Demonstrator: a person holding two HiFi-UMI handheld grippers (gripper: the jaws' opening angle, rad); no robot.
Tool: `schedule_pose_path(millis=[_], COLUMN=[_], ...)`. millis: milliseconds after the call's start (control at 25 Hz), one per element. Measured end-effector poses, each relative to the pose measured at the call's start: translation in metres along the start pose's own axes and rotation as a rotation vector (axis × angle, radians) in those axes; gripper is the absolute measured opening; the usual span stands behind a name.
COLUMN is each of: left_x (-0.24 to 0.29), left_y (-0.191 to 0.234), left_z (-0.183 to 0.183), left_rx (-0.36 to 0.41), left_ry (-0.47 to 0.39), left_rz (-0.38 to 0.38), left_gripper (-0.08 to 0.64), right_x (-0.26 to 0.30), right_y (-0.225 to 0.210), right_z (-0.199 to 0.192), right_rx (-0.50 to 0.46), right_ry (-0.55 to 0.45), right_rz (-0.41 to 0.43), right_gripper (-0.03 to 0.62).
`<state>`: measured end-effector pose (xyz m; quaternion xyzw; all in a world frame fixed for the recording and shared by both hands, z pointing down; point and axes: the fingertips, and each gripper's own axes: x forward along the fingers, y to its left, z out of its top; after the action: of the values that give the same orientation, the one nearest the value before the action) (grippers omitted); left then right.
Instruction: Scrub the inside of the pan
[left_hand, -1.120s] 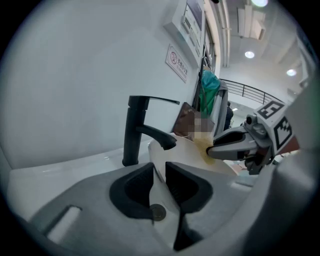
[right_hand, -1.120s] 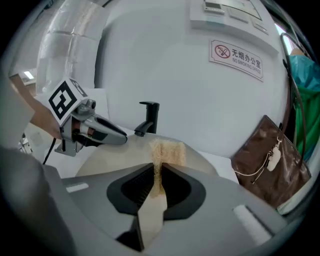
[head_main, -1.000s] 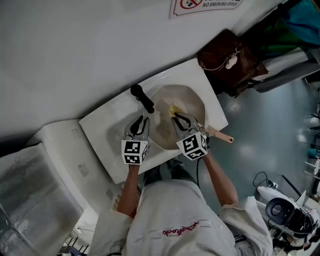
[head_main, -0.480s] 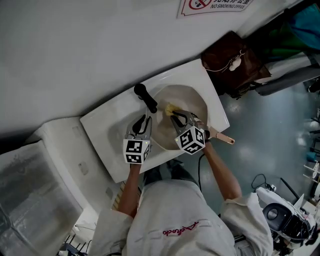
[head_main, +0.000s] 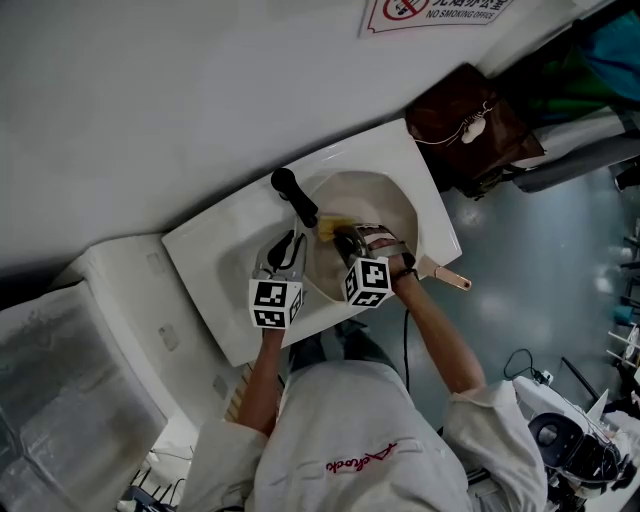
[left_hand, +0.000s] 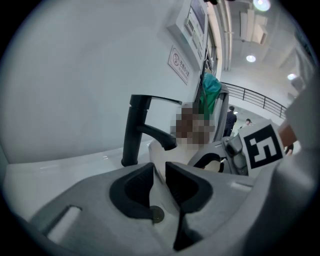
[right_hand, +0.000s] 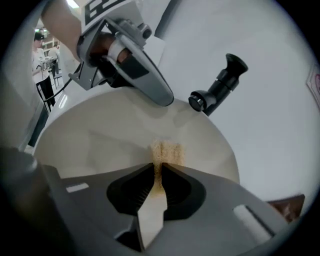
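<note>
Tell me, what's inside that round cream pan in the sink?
A yellow sponge, pinched by the right gripper, lies against the round cream pan's inner wall. The left gripper clamps the rim. The surface under the sponge is covered.

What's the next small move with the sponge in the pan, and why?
Probably sweep the right gripper sideways across the pan inside: its jaws pinch the sponge, which seems pressed to the surface, and the left gripper clamps the rim.

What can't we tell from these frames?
- Floor of the pan near the sponge: head view, covered by the right gripper.
- Sponge shape: right gripper view, mostly pinched between jaws.
- Root of the pan handle: head view, behind the person's wrist.
- Basin of the sink: head view, covered by the pan.
</note>
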<state>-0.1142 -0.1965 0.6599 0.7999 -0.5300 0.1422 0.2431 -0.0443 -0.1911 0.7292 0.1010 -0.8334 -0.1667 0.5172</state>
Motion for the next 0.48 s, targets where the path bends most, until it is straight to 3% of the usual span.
schedule_pose_path(millis=[360, 480], left_x=[0.001, 0.002], left_y=[0.000, 0.000], left_z=[0.000, 0.000], left_rx=[-0.001, 0.003], left_ry=[0.000, 0.000], left_rz=[-0.003, -0.005], left_gripper=[0.078, 0.078], right_x=[0.021, 0.028], right_y=[0.002, 0.003], right_z=[0.005, 0.005], right_rx=[-0.207, -0.237], right_ry=[0.049, 0.062], right_rz=[0.026, 0.034], right_gripper=[0.057, 0.057])
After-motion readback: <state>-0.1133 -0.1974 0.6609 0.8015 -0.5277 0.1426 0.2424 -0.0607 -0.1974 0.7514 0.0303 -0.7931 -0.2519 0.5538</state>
